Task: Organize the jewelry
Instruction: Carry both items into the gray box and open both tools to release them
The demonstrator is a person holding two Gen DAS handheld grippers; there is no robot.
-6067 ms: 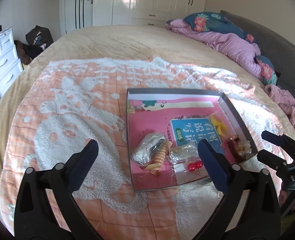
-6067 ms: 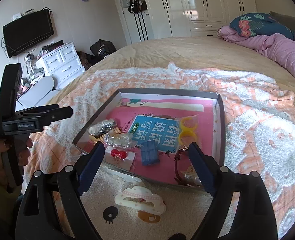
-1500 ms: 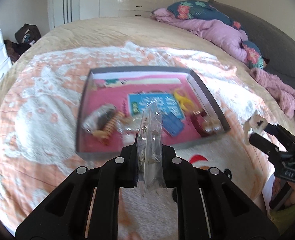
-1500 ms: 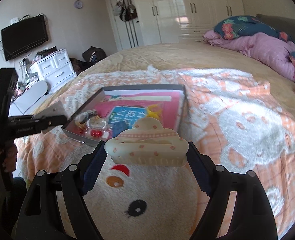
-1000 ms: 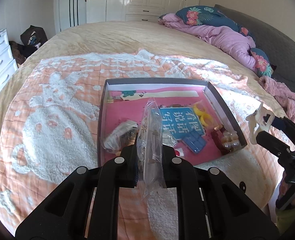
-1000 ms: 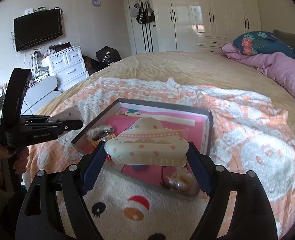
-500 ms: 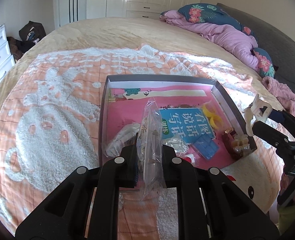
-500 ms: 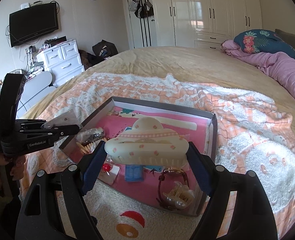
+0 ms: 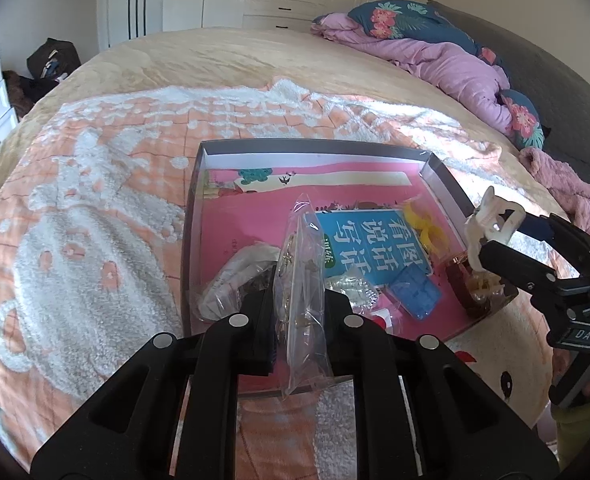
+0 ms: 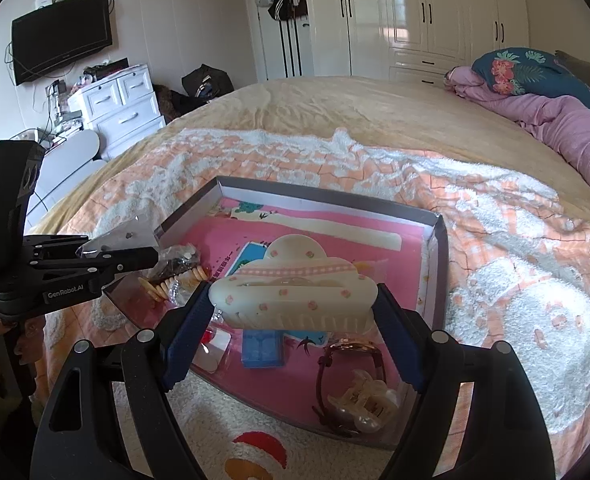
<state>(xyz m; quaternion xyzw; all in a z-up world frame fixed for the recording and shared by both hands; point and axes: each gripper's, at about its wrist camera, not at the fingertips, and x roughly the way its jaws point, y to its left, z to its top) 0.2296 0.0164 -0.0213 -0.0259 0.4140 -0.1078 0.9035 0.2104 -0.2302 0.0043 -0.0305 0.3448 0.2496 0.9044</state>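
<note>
A grey box (image 9: 315,146) (image 10: 327,194) with a pink floor lies on the bed and holds several hair clips and small bags. My left gripper (image 9: 299,300) (image 10: 151,254) is shut on a clear plastic bag of jewelry (image 9: 301,280) and hangs over the box's near left part. My right gripper (image 10: 293,300) (image 9: 491,240) is shut on a cream hair claw with pink dots (image 10: 293,290) (image 9: 491,222), held above the box's near right corner. A pearl claw clip (image 10: 369,400) and a blue clip (image 10: 263,346) lie in the box below it.
An orange and white fleece blanket (image 9: 87,208) covers the bed around the box. A purple duvet and floral pillows (image 9: 443,60) lie at the far right. A white drawer unit (image 10: 123,104) and a television (image 10: 61,54) stand left of the bed. A hand (image 10: 3,328) holds the left gripper's handle.
Both grippers have come lower and closer to the box, each keeping its hold. The hair claw now hangs over the box's near right corner and the bag over its near left part.
</note>
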